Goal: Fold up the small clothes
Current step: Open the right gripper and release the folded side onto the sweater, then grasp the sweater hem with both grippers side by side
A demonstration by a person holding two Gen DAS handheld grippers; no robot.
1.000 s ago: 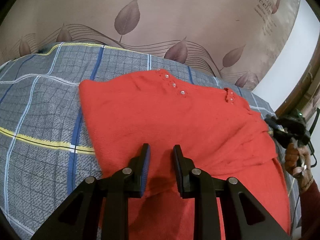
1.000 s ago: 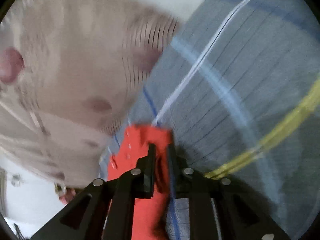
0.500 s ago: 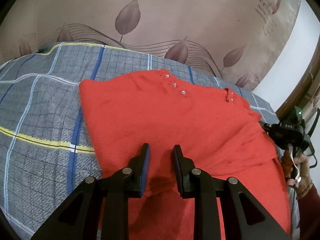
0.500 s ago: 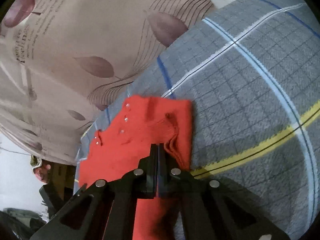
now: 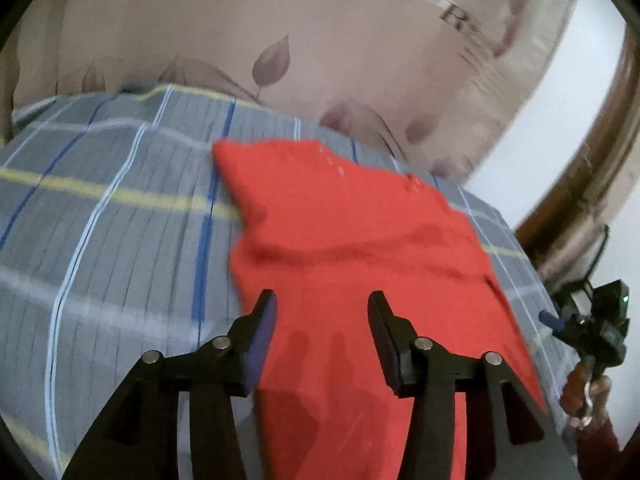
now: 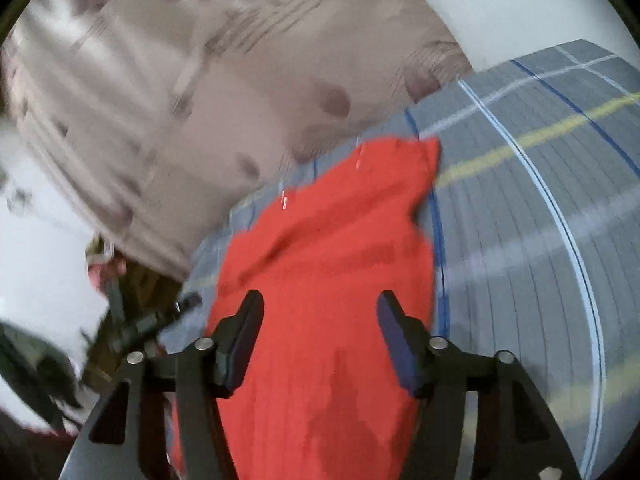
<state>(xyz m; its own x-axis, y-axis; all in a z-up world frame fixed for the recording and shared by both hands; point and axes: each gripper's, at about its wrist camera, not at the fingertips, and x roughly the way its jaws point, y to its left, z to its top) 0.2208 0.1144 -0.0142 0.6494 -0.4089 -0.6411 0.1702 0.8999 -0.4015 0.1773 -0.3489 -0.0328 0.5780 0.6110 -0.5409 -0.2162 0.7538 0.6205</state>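
A small red knitted garment (image 5: 344,248) with tiny white buttons lies spread on the grey plaid bedspread (image 5: 104,220). My left gripper (image 5: 322,310) is open and empty, its jaws wide apart just above the garment's near part. In the right wrist view the same red garment (image 6: 328,280) lies below my right gripper (image 6: 320,310), which is also open and empty, with its far corner bunched up. The right gripper shows at the bed's right edge in the left wrist view (image 5: 592,328), held by a hand.
A beige curtain with a leaf print (image 5: 280,40) hangs right behind the bed. A brown wooden frame (image 5: 592,184) and a white wall stand at the right. Grey plaid bedspread (image 6: 540,240) stretches out to the right of the garment in the right wrist view.
Both grippers have opened wide and let go of the red garment. Both have pulled back from it, and the views are blurred with motion.
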